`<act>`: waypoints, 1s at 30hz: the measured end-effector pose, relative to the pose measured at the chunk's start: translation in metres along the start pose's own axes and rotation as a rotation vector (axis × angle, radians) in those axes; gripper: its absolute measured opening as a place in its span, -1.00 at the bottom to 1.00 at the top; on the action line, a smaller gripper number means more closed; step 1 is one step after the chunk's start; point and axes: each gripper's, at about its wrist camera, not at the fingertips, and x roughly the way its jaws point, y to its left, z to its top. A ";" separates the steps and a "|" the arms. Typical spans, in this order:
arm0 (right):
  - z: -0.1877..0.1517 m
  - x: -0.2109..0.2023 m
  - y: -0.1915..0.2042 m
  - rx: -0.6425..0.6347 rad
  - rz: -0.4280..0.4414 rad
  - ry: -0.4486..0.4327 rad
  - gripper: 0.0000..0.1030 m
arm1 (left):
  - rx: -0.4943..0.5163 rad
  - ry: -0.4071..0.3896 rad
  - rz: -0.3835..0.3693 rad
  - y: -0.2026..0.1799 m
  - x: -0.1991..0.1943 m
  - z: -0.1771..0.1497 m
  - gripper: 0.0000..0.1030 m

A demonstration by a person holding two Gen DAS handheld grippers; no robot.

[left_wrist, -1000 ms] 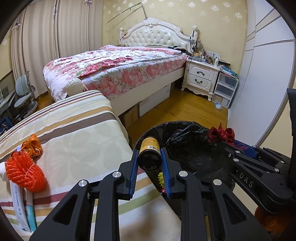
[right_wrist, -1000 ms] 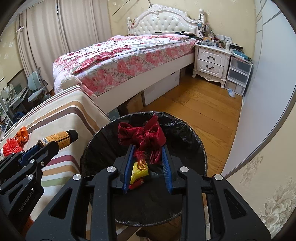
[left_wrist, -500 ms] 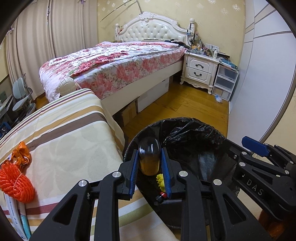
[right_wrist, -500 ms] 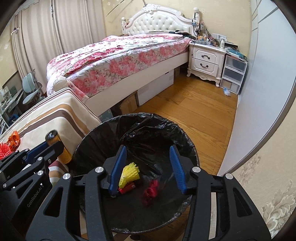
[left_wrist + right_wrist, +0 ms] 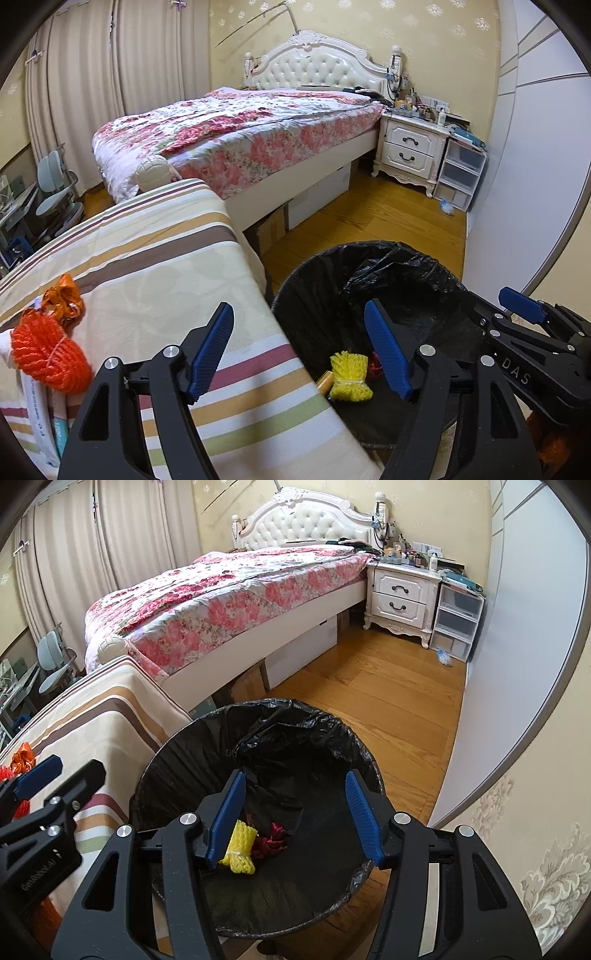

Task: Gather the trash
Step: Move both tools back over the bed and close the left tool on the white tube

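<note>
both tools gape empty; orange net bundle (image 5: 50,354) on the striped desk (image 5: 155,266) lies left of the left tool (image 5: 299,352), nearer it than the right tool (image 5: 295,814).

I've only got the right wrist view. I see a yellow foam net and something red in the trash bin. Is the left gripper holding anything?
Observer: No. The left gripper is wide open and empty, at the trash bin rim.
Operator: Anything else in the bin?
Observer: A small amber cylinder lies against the yellow foam net.
Operator: What's left on the striped cover?
Observer: An orange net bundle on white-and-blue packets, on the striped cover.
</note>
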 end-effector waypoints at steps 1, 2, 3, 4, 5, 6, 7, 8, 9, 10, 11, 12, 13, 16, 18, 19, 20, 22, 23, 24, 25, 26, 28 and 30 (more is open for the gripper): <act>-0.001 0.000 0.001 -0.002 0.002 0.002 0.08 | -0.002 -0.003 0.007 0.002 -0.003 -0.001 0.39; -0.001 -0.001 0.003 -0.003 0.005 0.004 0.08 | -0.005 -0.006 0.015 0.006 -0.006 -0.002 0.39; -0.003 -0.001 0.005 -0.005 0.009 0.005 0.08 | -0.008 -0.007 0.023 0.009 -0.009 -0.004 0.39; -0.004 -0.002 0.008 -0.009 0.015 0.007 0.08 | -0.012 -0.007 0.030 0.013 -0.012 -0.005 0.39; -0.005 -0.002 0.011 -0.013 0.019 0.009 0.08 | -0.018 -0.006 0.037 0.017 -0.015 -0.007 0.39; -0.006 -0.003 0.015 -0.020 0.024 0.011 0.08 | -0.023 -0.005 0.043 0.021 -0.018 -0.009 0.39; -0.008 -0.004 0.019 -0.027 0.032 0.012 0.08 | -0.028 -0.004 0.050 0.025 -0.021 -0.011 0.39; -0.009 -0.005 0.023 -0.034 0.039 0.014 0.08 | -0.032 -0.004 0.058 0.029 -0.025 -0.013 0.39; -0.011 -0.006 0.029 -0.045 0.050 0.018 0.08 | -0.040 -0.005 0.069 0.035 -0.029 -0.015 0.39; -0.013 -0.007 0.034 -0.053 0.058 0.020 0.08 | -0.047 -0.005 0.076 0.040 -0.032 -0.018 0.39; -0.014 -0.008 0.039 -0.062 0.066 0.022 0.08 | -0.053 -0.005 0.083 0.044 -0.035 -0.019 0.39; -0.016 -0.009 0.045 -0.073 0.076 0.024 0.08 | -0.063 -0.005 0.095 0.050 -0.040 -0.023 0.39; -0.018 -0.010 0.052 -0.086 0.087 0.027 0.08 | -0.071 -0.004 0.103 0.055 -0.043 -0.025 0.39; -0.023 -0.013 0.072 -0.123 0.118 0.034 0.08 | -0.097 -0.006 0.131 0.073 -0.054 -0.032 0.39; -0.027 -0.016 0.086 -0.147 0.139 0.038 0.08 | -0.120 -0.006 0.157 0.085 -0.061 -0.038 0.39; -0.029 -0.017 0.094 -0.161 0.151 0.040 0.08 | -0.130 -0.005 0.167 0.091 -0.064 -0.041 0.39; -0.031 -0.019 0.100 -0.173 0.159 0.041 0.08 | -0.141 -0.004 0.181 0.099 -0.067 -0.045 0.39; -0.035 -0.021 0.115 -0.201 0.179 0.046 0.08 | -0.161 -0.001 0.208 0.111 -0.073 -0.051 0.39; -0.037 -0.023 0.122 -0.214 0.189 0.048 0.08 | -0.174 0.000 0.224 0.119 -0.076 -0.055 0.39; -0.039 -0.024 0.130 -0.230 0.201 0.050 0.08 | -0.187 0.001 0.237 0.125 -0.079 -0.058 0.39; -0.040 -0.026 0.136 -0.242 0.210 0.051 0.08 | -0.205 0.003 0.252 0.134 -0.081 -0.062 0.39; -0.042 -0.027 0.143 -0.255 0.216 0.050 0.08 | -0.220 0.005 0.263 0.141 -0.084 -0.064 0.39; -0.045 -0.030 0.156 -0.280 0.231 0.050 0.09 | -0.257 0.013 0.288 0.157 -0.087 -0.071 0.39; -0.048 -0.032 0.167 -0.298 0.246 0.053 0.09 | -0.282 0.025 0.309 0.169 -0.088 -0.077 0.39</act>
